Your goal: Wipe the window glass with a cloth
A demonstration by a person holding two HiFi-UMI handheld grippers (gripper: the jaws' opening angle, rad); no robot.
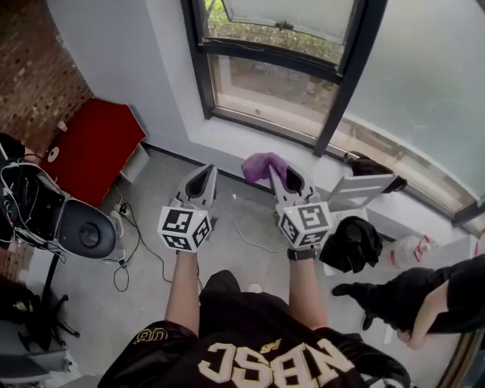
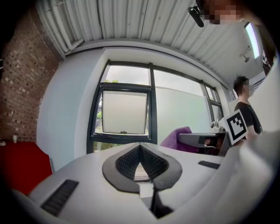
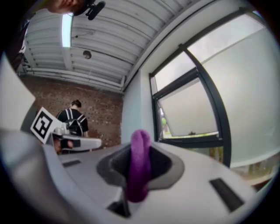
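Purple cloth [image 1: 263, 165] clamped in the right gripper [image 1: 282, 182], jaws closed tight on a fold of it. Fabric standing up as a narrow ridge between the dark pads in the right gripper view, bulging out past the tips in the head view. Held in the air in front of the window glass [image 1: 273, 95], apart from it and short of the sill.

Left gripper [image 1: 201, 182] level with the right and just beside it. Jaws together, ribbed pads meeting at the tip, nothing between them. Both grippers pointed toward the window, marker cubes turned up to the head camera, bare forearms behind them.

Dark window frame [image 1: 350, 64] around several panes: a clear lower one with greenery beyond, a small upper sash [image 1: 288, 15] tilted open, a wide frosted pane [image 1: 424, 83] to the right.

Below the sill, a grey floor [image 1: 163, 208] with loose cables [image 1: 129, 254] trailing across it. To the left, a red cabinet [image 1: 95, 144] against the white wall, then a brick wall [image 1: 34, 68] at the edge. Nearer on the left, a dark piece of equipment with a round grey end [image 1: 87, 231], too unclear to name.

To the right of the right gripper, a black bag [image 1: 350, 244] and a clear plastic bottle [image 1: 409, 250] close by. At the far right edge, a second person [image 1: 424, 295] in dark clothing, one hand showing.
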